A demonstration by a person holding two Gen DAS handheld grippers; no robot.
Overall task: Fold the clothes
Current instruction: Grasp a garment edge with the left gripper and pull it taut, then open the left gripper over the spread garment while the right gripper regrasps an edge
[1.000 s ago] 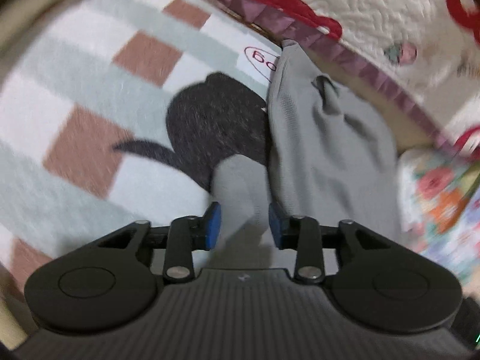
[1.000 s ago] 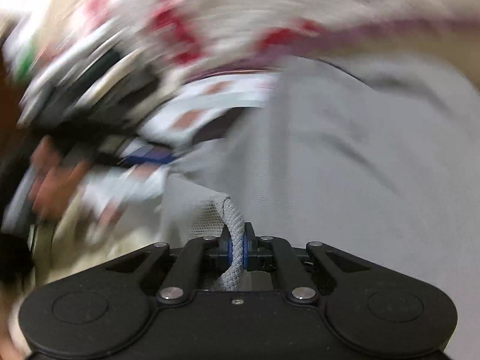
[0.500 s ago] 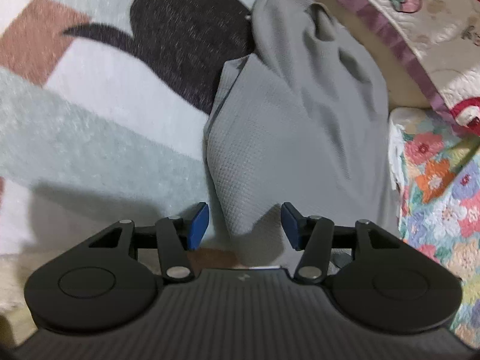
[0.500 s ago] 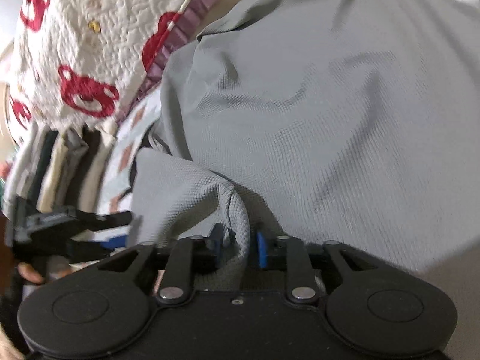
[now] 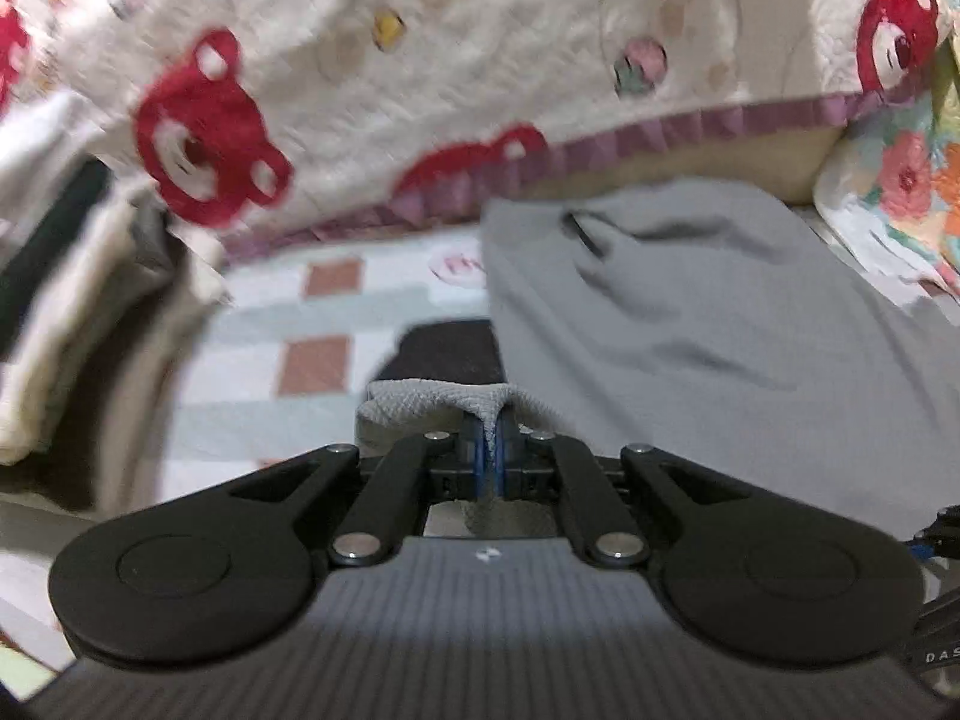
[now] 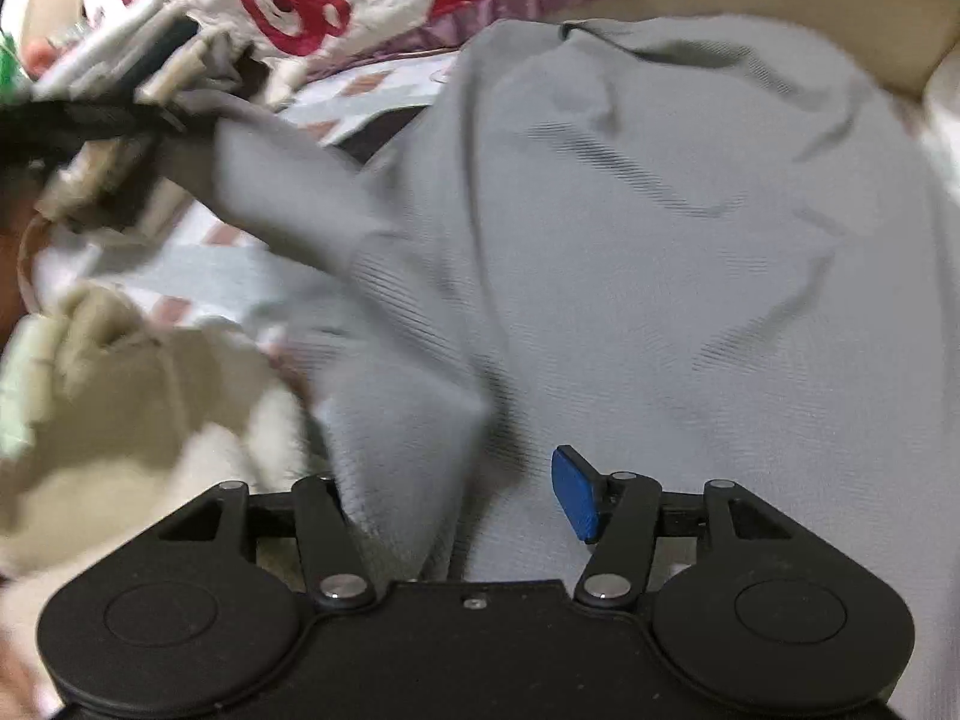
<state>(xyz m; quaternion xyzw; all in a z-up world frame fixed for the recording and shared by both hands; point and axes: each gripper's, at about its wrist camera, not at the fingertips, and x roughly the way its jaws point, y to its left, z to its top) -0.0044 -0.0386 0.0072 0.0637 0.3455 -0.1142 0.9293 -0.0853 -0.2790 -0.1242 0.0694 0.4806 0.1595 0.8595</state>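
The grey garment (image 6: 660, 252) lies spread over the checked blanket (image 5: 258, 324), its far end reaching the purple frill (image 5: 690, 129) along the blanket's far edge, below the white quilt with red bears (image 5: 360, 60). Loose creases run across its middle, and a small dark slit shows near its far end. One corner of the garment is drawn away from the main body toward the blanket's left side: in the right wrist view it stretches as a blurred grey band up and to the left.

The left gripper (image 5: 491, 450) has its blue pads pressed together on that corner, a pinch of ribbed cloth standing up between them. The right gripper (image 6: 462, 492) is opening, its jaws standing wide apart; a fold of the garment rises between them, over the left finger, while the blue pad (image 6: 575, 492) on the right stands clear of the cloth.

A stack of folded clothes (image 5: 78, 276) sits at the blanket's left edge. A floral cloth (image 5: 900, 198) lies off the right edge
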